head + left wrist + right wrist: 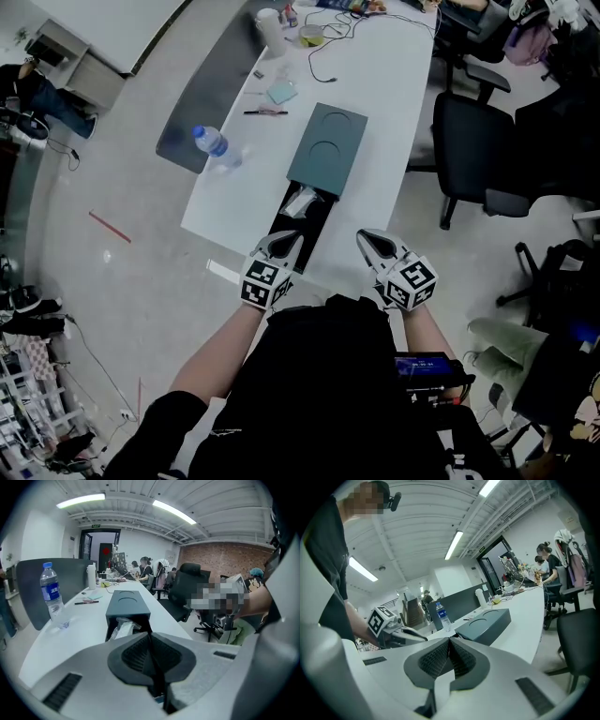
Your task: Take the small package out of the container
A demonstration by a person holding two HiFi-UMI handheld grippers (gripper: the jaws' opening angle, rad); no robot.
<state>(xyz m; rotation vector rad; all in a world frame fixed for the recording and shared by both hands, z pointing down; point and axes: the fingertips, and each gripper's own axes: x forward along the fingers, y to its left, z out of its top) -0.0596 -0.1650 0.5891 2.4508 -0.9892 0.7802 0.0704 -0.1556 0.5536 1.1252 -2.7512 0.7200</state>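
Observation:
A dark grey-green container [327,148] lies on the white table [394,103], its black drawer [313,228] pulled out toward the table's near edge. A small crumpled clear package [300,201] rests in the drawer near the container's mouth. My left gripper [285,241] is shut and empty, hovering just short of the drawer's near end. To the right of the drawer, at the table edge, my right gripper [368,238] is also shut on nothing. The left gripper view looks past the closed jaws at the package [123,629] in the container [127,603]. The right gripper view shows the container [485,622] and the left gripper [412,635].
A water bottle [214,146] stands left of the container, with a pen [265,112] and a light blue pad [281,92] behind it. A cup [269,25], cable and small items sit at the far end. Black office chairs [476,142] stand right of the table.

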